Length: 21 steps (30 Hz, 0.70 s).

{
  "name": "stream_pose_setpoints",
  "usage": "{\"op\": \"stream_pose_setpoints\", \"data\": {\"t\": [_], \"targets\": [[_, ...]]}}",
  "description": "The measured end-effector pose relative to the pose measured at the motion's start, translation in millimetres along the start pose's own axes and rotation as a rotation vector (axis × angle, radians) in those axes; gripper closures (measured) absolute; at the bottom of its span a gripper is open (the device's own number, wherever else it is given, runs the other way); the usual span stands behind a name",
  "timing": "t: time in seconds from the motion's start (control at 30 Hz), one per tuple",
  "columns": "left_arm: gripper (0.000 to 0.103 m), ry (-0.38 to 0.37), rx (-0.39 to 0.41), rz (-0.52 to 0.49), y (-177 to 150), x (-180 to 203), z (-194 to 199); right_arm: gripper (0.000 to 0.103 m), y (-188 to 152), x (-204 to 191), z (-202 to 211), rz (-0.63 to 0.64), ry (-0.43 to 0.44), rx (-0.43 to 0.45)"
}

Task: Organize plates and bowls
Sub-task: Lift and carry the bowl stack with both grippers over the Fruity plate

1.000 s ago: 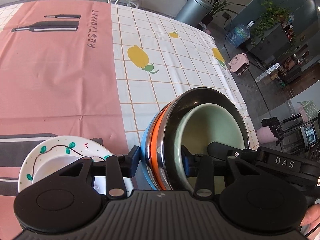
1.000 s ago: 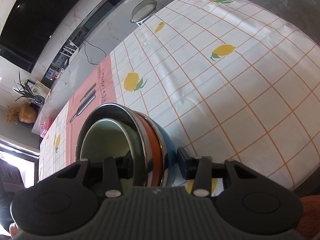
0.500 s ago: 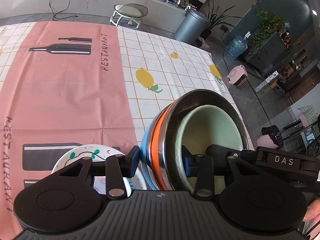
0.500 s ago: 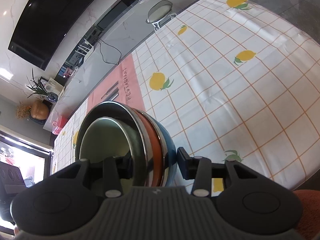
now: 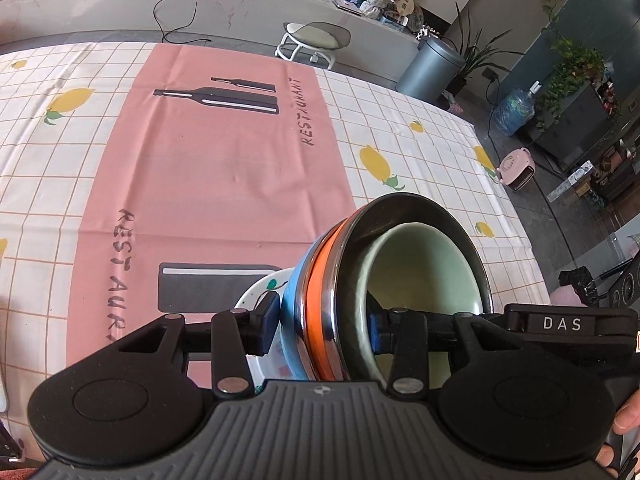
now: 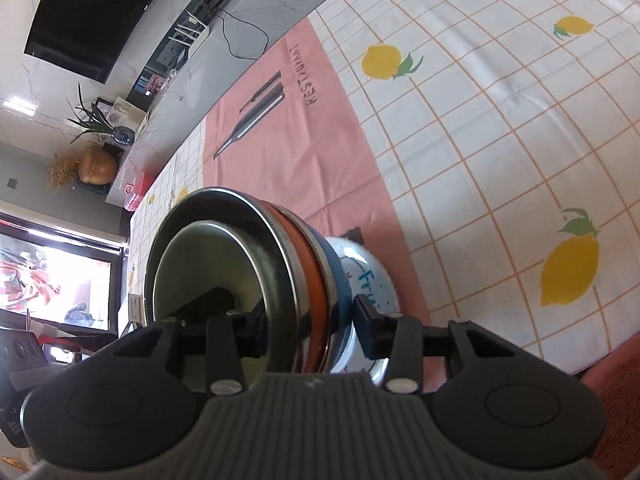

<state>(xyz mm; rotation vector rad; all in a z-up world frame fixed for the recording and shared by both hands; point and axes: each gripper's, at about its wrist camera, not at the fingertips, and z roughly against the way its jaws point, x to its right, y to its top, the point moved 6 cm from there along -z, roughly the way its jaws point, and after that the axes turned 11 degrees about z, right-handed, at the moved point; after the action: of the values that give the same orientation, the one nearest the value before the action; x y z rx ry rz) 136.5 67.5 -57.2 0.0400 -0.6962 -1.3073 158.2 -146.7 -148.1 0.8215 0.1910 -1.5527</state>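
A nested bowl stack (image 5: 320, 280) is held tilted above the table: blue outside, then orange, then steel (image 6: 280, 264), with a pale green bowl (image 5: 424, 276) innermost. My left gripper (image 5: 322, 328) is shut on the stack's rim, one pad outside on the blue wall and one inside. My right gripper (image 6: 310, 326) is shut on the opposite rim in the same way; its black housing marked DAS (image 5: 560, 324) shows in the left wrist view. Directly under the stack lies a white plate (image 5: 260, 292) with green leaf marks and blue lettering (image 6: 368, 276), mostly hidden by the bowls.
A pink runner printed RESTAURANT (image 5: 224, 176) crosses the lemon-check tablecloth (image 6: 500, 152). The table's right edge (image 5: 516, 216) drops to the floor, where a stool (image 5: 316, 38), a grey bin (image 5: 432, 66) and a pink heater (image 5: 516, 168) stand. A hand (image 5: 624, 424) holds the right gripper.
Both grippers have carried the bowl stack from the checked cloth across to the pink runner. The white plate, earlier off to the stack's left, now lies beneath it.
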Motion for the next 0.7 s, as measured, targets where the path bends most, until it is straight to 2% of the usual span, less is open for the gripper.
{"op": "stream_pose_setpoints", "data": {"t": [0.7], "targets": [[0.056,0.057,-0.036,0.026,-6.5,-23.0,-10.4,0.062,-3.0,-6.6,-20.1,0.004,-0.028,-0.046]]}}
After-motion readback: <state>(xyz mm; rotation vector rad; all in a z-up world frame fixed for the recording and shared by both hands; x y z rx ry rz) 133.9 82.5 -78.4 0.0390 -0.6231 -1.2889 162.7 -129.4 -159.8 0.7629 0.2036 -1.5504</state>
